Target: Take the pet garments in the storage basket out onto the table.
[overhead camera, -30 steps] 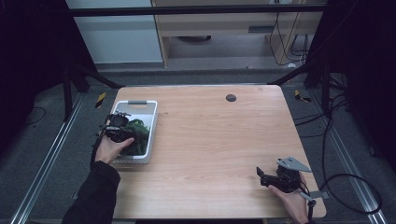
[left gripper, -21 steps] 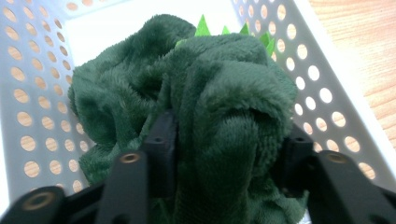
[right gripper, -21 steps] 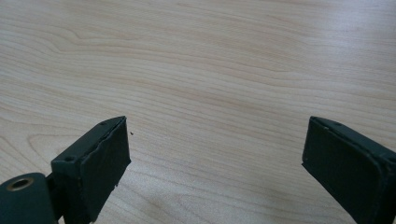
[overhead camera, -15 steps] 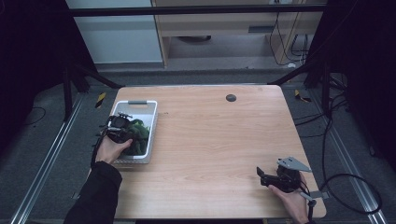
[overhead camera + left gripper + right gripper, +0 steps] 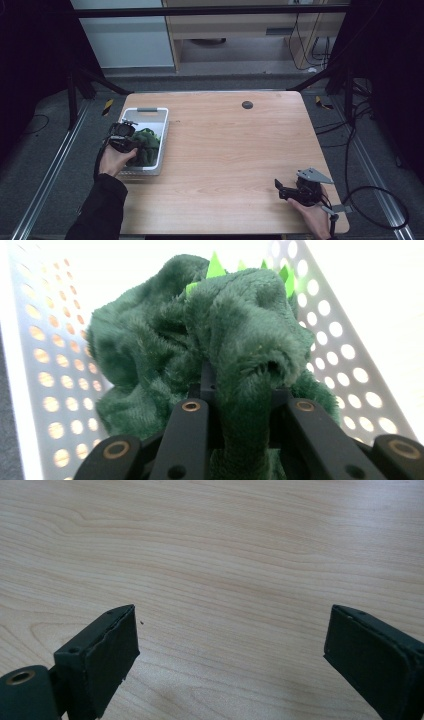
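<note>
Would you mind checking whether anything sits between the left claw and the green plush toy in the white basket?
Nothing does: the left claw is already shut on the green plush toy inside the white basket.

no readable text, no labels, no brands, no numbers or signs on anything

Dark green plush toy with bright lime green spikes on top, in white basket near table's left edge; basket walls patterned with rows of round holes, grey handle at far end. Light wood-grain table, small dark round disc near far edge. Black left gripper. Black right gripper with grey plate, near right corner.
</note>
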`<state>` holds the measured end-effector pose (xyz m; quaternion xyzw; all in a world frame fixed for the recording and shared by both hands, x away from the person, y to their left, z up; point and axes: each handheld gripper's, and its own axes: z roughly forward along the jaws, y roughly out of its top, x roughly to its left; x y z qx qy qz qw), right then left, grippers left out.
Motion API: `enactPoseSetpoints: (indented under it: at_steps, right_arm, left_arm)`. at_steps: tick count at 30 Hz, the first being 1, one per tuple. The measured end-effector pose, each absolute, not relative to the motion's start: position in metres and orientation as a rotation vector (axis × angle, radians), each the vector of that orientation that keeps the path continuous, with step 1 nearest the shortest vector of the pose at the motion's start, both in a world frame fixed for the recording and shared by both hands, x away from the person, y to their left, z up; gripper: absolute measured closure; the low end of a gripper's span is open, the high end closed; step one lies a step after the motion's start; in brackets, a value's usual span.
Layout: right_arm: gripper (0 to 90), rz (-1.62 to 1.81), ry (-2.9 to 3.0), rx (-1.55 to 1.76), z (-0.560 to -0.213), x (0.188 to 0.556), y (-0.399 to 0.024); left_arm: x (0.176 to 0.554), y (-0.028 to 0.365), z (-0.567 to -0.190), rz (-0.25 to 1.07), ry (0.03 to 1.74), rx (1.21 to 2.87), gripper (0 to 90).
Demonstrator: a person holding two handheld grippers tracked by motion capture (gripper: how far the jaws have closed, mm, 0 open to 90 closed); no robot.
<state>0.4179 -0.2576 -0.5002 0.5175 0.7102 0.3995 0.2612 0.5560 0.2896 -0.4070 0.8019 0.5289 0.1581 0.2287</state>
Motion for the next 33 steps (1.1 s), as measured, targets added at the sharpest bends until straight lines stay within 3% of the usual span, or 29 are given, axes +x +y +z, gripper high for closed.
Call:
enactPoseSetpoints:
  at_steps: [33]
  right_arm:
    - [7.1,1.085,1.923,1.398,-0.500,0.418,-0.258]
  left_arm:
    - [0.517,0.292,-0.316,0.478,1.157,2.231,78.0]
